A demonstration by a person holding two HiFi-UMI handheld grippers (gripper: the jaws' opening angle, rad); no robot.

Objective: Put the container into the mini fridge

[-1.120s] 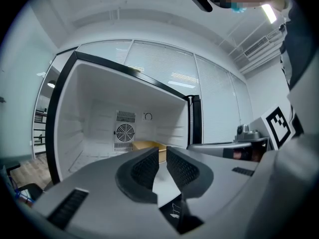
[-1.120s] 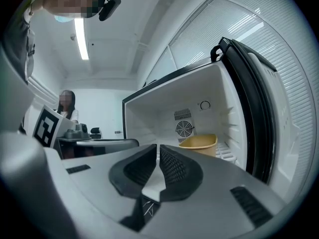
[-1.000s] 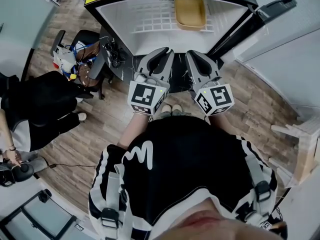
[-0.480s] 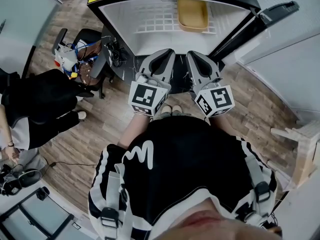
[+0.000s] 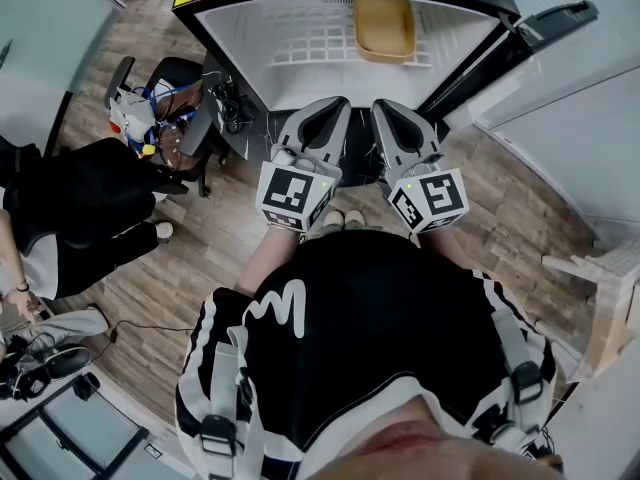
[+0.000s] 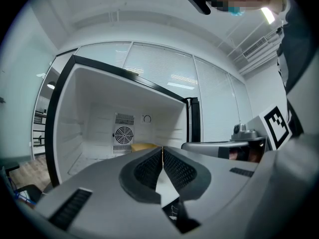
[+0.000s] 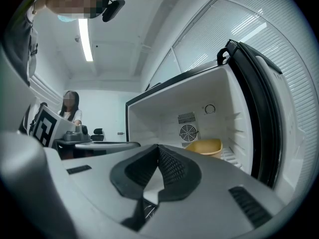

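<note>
Looking down from the head view, I see a person in dark clothes (image 5: pixel 85 203) at the far left edge of the wood-plank floor (image 5: pixel 200 258). Next to that person stands a black office chair heaped with bags and cables (image 5: pixel 160 108).

At top centre is the black mini fridge with a white interior (image 5: pixel 240 28), standing open. Inside it a white wire shelf (image 5: pixel 305 38) runs across the cavity. The tan plastic container (image 5: pixel 383 26) rests towards the back on the right side of that shelf, just below a round fan grille (image 7: pixel 188 132) in the rear wall.

I hold the left tool (image 5: pixel 332 104) level in front of the opening. Its ribbed black pads (image 6: pixel 149 167) are pressed together with nothing between them, and its cube with square markers (image 5: pixel 293 193) faces up at me.

Just beside it, the right tool (image 5: pixel 386 108) points the same way. Its pads (image 7: pixel 172 167) also meet edge to edge and are empty, and its own marker cube (image 5: pixel 432 198) sits close to my body. Both tools are well apart from the container.

At far right the black fridge door (image 5: pixel 545 20) is swung wide open.
</note>
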